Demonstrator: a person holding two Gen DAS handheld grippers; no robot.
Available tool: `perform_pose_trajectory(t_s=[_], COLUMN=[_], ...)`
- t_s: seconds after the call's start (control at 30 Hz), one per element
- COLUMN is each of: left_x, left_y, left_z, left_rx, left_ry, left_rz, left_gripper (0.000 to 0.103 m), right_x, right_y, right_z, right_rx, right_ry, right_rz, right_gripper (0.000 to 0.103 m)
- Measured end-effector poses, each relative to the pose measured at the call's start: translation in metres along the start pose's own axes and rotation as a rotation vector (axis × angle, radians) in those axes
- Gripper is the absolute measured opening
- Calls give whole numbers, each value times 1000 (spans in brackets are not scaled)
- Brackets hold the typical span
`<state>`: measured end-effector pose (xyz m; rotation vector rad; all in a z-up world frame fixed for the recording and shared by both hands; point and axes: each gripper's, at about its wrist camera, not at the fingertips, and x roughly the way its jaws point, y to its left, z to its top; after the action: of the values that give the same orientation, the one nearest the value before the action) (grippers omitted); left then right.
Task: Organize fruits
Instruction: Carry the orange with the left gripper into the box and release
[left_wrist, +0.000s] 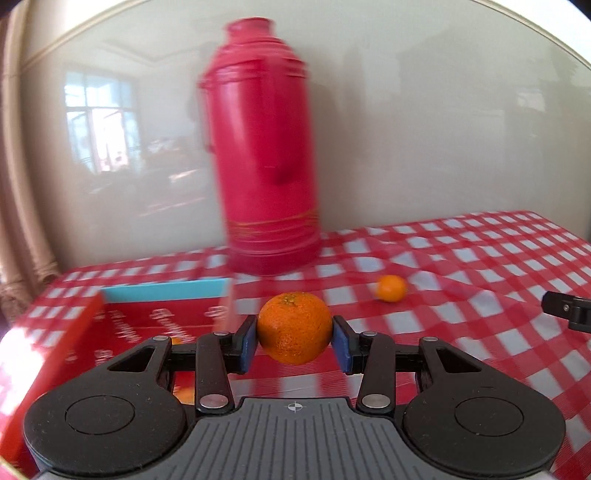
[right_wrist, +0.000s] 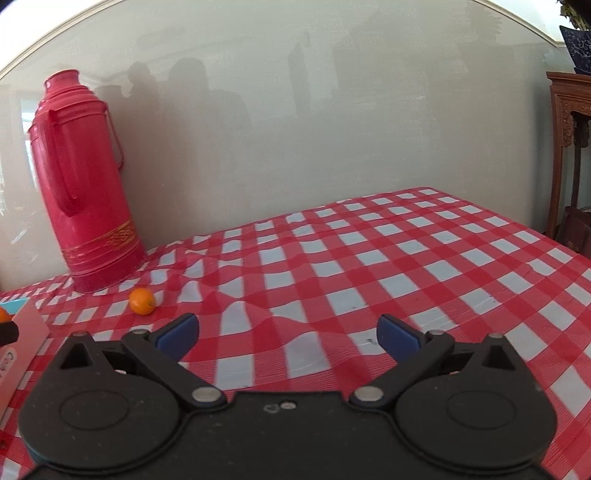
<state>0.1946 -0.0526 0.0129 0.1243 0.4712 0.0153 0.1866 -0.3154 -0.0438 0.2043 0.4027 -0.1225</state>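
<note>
1. Mandarin (left_wrist: 294, 327) sits squarely between the two blue pads of the left gripper (left_wrist: 294, 341), pinched at its sides and held clear above the checked cloth of the counter (left_wrist: 461, 295), beside the open red box (left_wrist: 122, 325).
2. A second, smaller mandarin (left_wrist: 391, 288) lies loose on the cloth near the counter's back edge, just in front of the red thermos (left_wrist: 264, 147), well apart from both pairs of fingers.
3. The left wrist view alone shows the box interior, with orange fruit partly hidden behind the gripper. The right wrist view alone shows the counter's bare right side and a carved wooden cabinet (right_wrist: 569, 147) beyond it.
4. The right gripper (right_wrist: 288, 334) has its fingers spread wide, grasping nothing, above the cloth.
</note>
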Motion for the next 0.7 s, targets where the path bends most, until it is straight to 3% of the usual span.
perform_pose_trajectory(t_s=[0.37, 0.4, 0.43, 0.57, 0.7], left_x=[-3, -3, -5, -17, -18], left_y=[97, 103, 108, 122, 131], left_z=[-28, -32, -36, -38, -43], left_rx=[-92, -106, -127, -150, -164], left_ry=[68, 81, 71, 8, 25], left_rz=[142, 144, 152, 163, 166], left_gripper=[45, 71, 103, 103, 103], right_x=[-4, -4, -4, -5, -4], right_y=[66, 71, 76, 92, 102], right_z=[-12, -13, -15, -19, -23], right_rx=[-98, -111, -126, -179, -214], right_ry=[9, 9, 7, 2, 6], right_rz=[97, 102, 107, 125, 132], right_gripper=[97, 97, 97, 97, 97])
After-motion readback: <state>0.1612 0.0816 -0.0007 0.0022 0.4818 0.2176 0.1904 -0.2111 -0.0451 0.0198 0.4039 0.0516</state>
